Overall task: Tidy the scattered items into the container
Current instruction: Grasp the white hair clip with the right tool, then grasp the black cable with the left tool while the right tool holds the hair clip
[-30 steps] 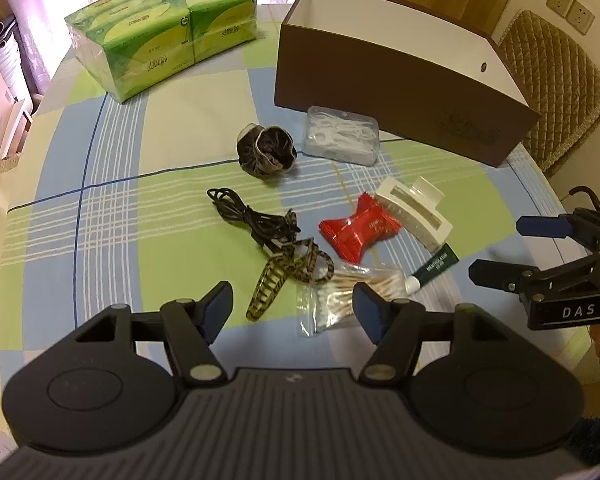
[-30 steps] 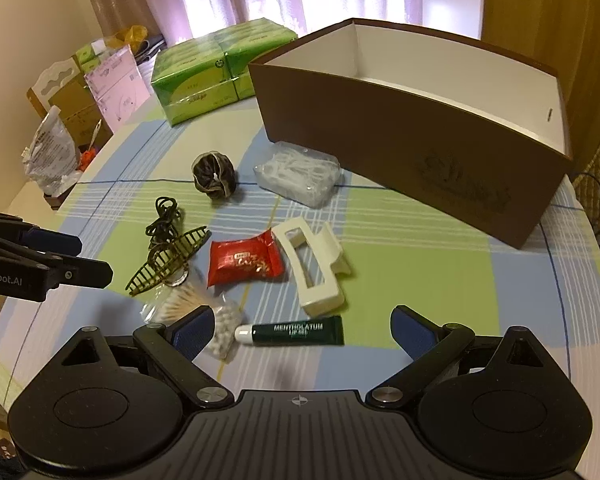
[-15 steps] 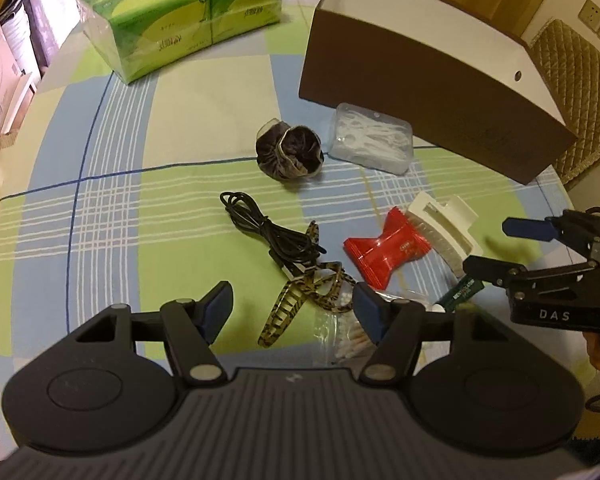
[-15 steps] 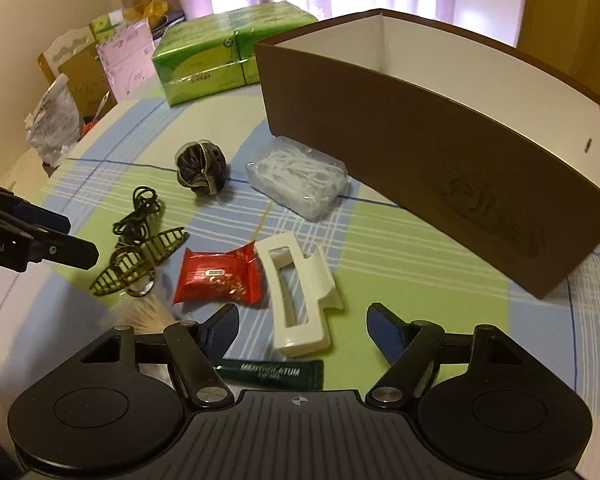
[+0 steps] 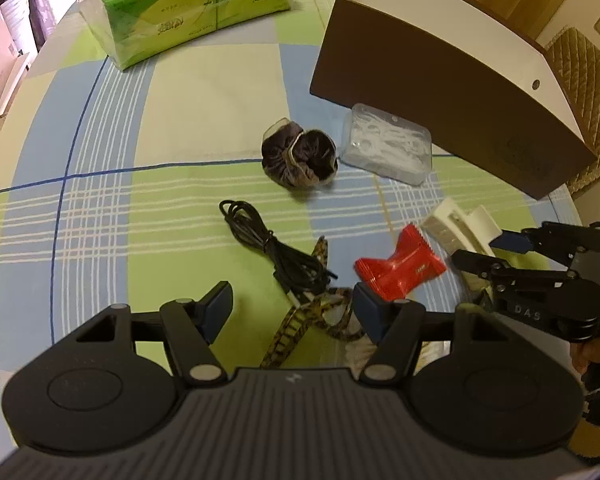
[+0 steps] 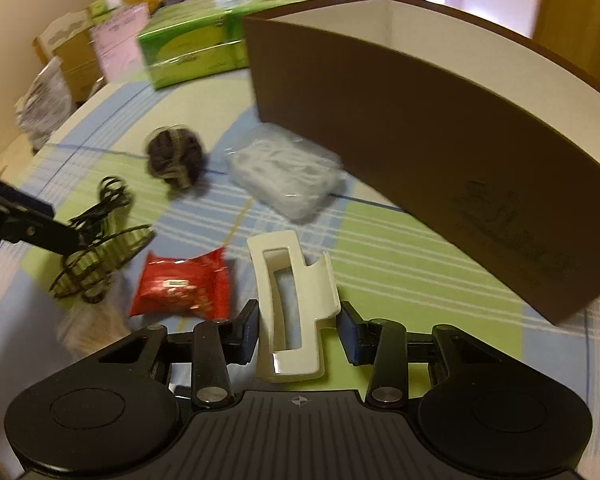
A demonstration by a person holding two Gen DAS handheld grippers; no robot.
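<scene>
A brown box (image 5: 440, 76) with a white inside stands at the back right, also in the right wrist view (image 6: 420, 128). My right gripper (image 6: 298, 334) is open, its fingers on either side of the white hair claw (image 6: 288, 304), not touching it. My left gripper (image 5: 290, 306) is open above the leopard hair clip (image 5: 300, 320) and black cable (image 5: 276, 248). The red packet (image 5: 400, 268), dark scrunchie (image 5: 300, 156) and clear case of floss picks (image 5: 388, 148) lie on the cloth. A bag of cotton swabs (image 6: 88, 324) is partly hidden.
A green tissue pack (image 5: 180, 4) sits at the back left of the checked tablecloth (image 5: 100, 208). Cardboard boxes and bags (image 6: 60, 68) stand beyond the table's left edge. A quilted chair (image 5: 580, 76) is behind the box.
Both grippers have moved forward and down. The right gripper's fingers have narrowed and now straddle the white hair claw; the lip balm tube has passed out of sight beneath it.
</scene>
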